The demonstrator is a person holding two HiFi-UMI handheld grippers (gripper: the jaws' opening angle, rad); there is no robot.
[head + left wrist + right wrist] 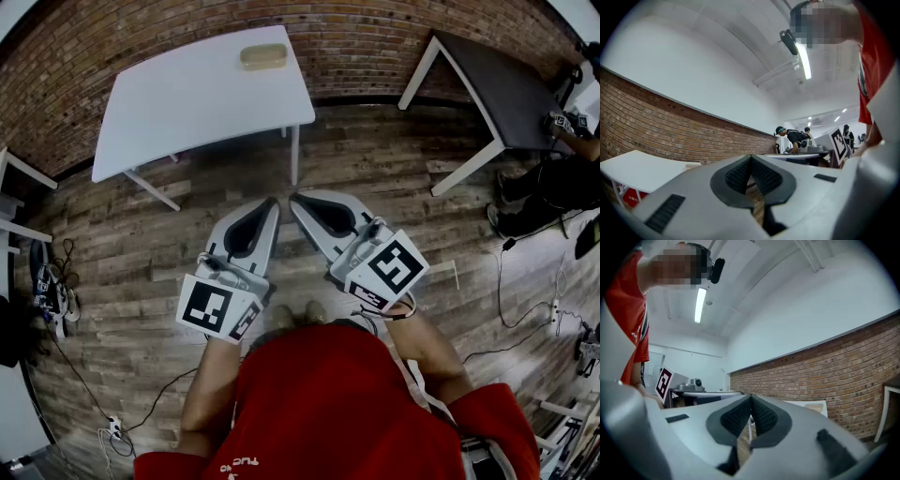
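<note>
Floorboards (375, 155) beneath left tongs (273, 202) and right tongs (293, 198), both closed, empty.

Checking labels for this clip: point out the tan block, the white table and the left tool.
tan block (263, 56), head view, middle of its top.
white table (178, 103), head view, bare tabletop.
left tool (272, 204), head view, where its closed tips meet.

person (553, 183): cut off at right edge | tan object (263, 56): too small to identify
</note>
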